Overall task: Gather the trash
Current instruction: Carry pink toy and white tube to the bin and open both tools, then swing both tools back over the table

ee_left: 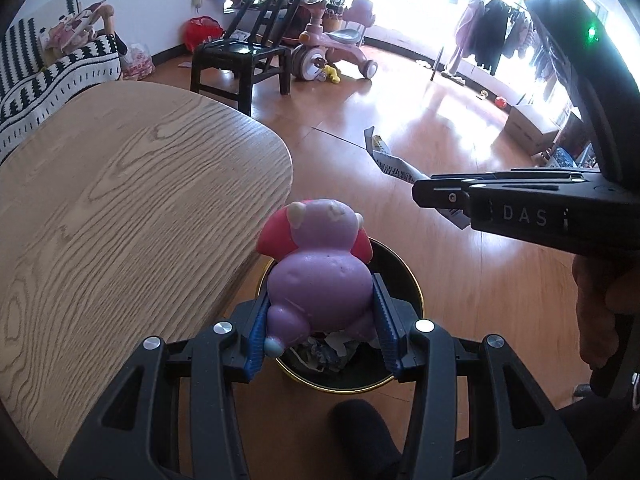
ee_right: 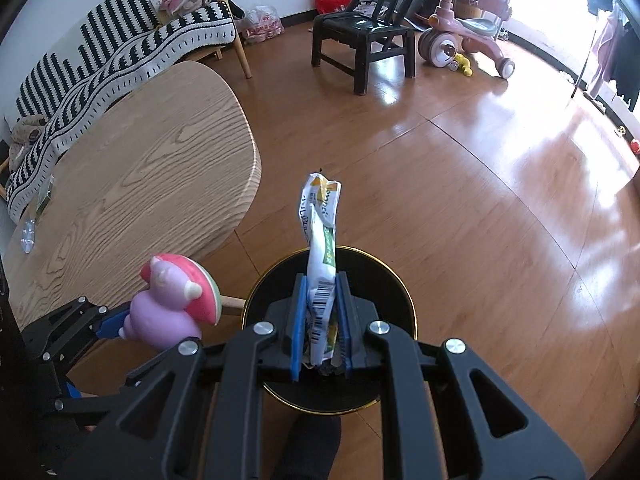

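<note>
Above the black, gold-rimmed trash bin (ee_left: 400, 380) on the wooden floor (ee_right: 460, 200), 2 grippers each hold 1 item. Left gripper (ee_left: 320, 322): blue pads (ee_left: 256, 332) pressed against both sides of a purple squishy toy (ee_left: 318, 284) with a red-and-pink cap, clamped at its lower body directly over the bin's opening, where crumpled trash (ee_left: 328, 350) lies inside. Right gripper (ee_right: 321, 320): jaws narrowed onto a white snack wrapper (ee_right: 320, 248) with a barcode, held upright over the same bin (ee_right: 396, 292); the wrapper's upper end rises past the bin's far rim. Seen from the right wrist, the toy (ee_right: 164, 312) sits just left of the bin. Left of the bin stands a rounded wooden table (ee_right: 140, 184). Beyond the bin, well apart, are a black chair (ee_right: 360, 36) and a pink ride-on toy (ee_right: 464, 40); a striped sofa (ee_right: 120, 40) lies behind the table.
</note>
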